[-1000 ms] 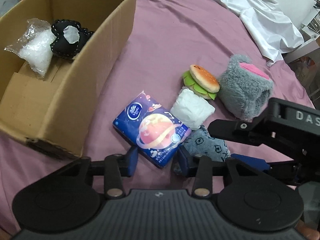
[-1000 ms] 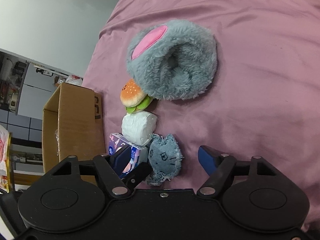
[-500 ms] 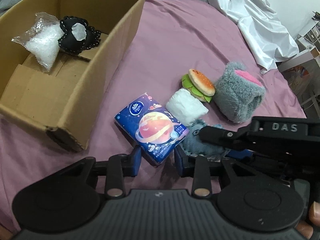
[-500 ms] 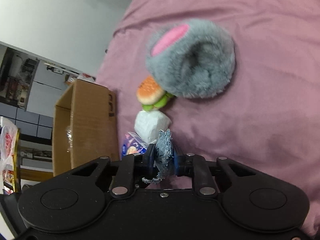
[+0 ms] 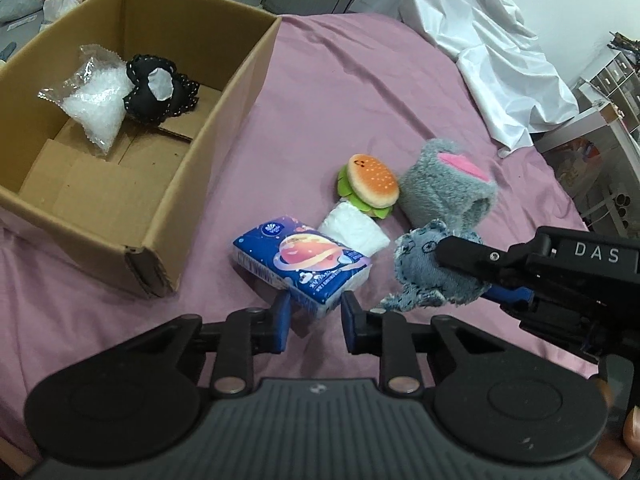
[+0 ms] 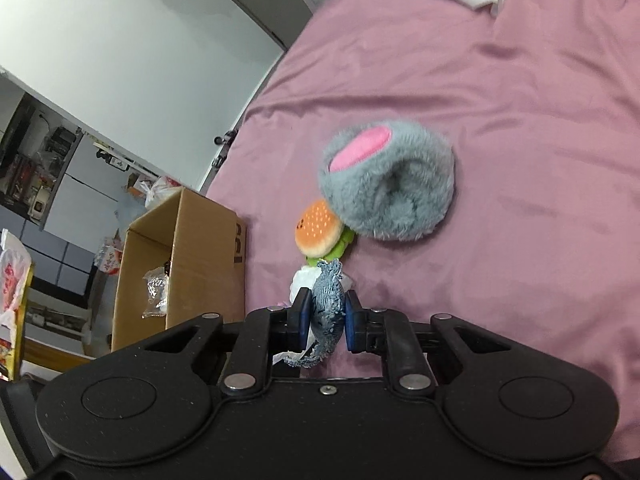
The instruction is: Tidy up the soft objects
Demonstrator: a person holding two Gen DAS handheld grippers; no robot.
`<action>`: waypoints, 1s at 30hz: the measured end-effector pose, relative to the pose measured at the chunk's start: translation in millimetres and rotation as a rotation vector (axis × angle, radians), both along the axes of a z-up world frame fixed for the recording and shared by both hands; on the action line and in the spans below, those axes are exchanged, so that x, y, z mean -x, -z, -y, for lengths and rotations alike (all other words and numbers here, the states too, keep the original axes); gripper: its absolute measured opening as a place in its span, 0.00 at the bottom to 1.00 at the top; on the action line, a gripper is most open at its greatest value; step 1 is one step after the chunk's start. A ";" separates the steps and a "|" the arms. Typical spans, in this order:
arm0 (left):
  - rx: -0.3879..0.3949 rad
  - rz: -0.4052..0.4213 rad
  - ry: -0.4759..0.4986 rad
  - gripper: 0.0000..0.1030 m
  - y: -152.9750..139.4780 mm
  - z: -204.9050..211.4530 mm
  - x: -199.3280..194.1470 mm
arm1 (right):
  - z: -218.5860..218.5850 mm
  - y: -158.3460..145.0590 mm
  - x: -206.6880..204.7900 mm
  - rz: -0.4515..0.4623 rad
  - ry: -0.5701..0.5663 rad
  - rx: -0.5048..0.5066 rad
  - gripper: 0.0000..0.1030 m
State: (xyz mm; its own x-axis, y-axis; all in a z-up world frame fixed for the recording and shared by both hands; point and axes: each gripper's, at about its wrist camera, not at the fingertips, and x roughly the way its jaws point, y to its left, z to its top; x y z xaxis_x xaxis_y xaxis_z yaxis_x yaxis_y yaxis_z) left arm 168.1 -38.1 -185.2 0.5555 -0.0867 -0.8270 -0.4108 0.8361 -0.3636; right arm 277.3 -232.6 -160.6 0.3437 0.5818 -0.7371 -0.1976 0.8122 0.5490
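pink bedsheet (image 5: 340,92) | left gripper (image 5: 314,314) fingers closing on tissue pack (image 5: 300,264) | right gripper (image 6: 325,314) fingers clamp denim toy (image 6: 328,304)

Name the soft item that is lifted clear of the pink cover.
The denim cat toy, pinched in the right gripper; the burger plush and grey slipper lie flat.

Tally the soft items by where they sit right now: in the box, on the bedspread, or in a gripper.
In the cardboard box: 2, clear pellet bag, black pouch
On the pink bedspread: 3, burger plush, white packet, grey fluffy slipper
In a gripper: 2, tissue pack in the left gripper, denim cat toy in the right gripper
Total: 7
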 end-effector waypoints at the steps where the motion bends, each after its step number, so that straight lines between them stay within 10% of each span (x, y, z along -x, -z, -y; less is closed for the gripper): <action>1: 0.002 0.004 0.001 0.23 -2.2 -0.2 2.0 | -0.2 -3.5 1.7 0.017 0.001 0.010 0.17; 14: -0.025 0.075 0.040 0.00 -36.8 14.3 8.5 | 9.9 -24.8 10.8 0.102 0.027 0.067 0.17; 30: 0.027 0.000 0.012 0.13 -22.7 4.8 2.8 | 18.6 -15.4 14.2 0.071 0.065 0.032 0.17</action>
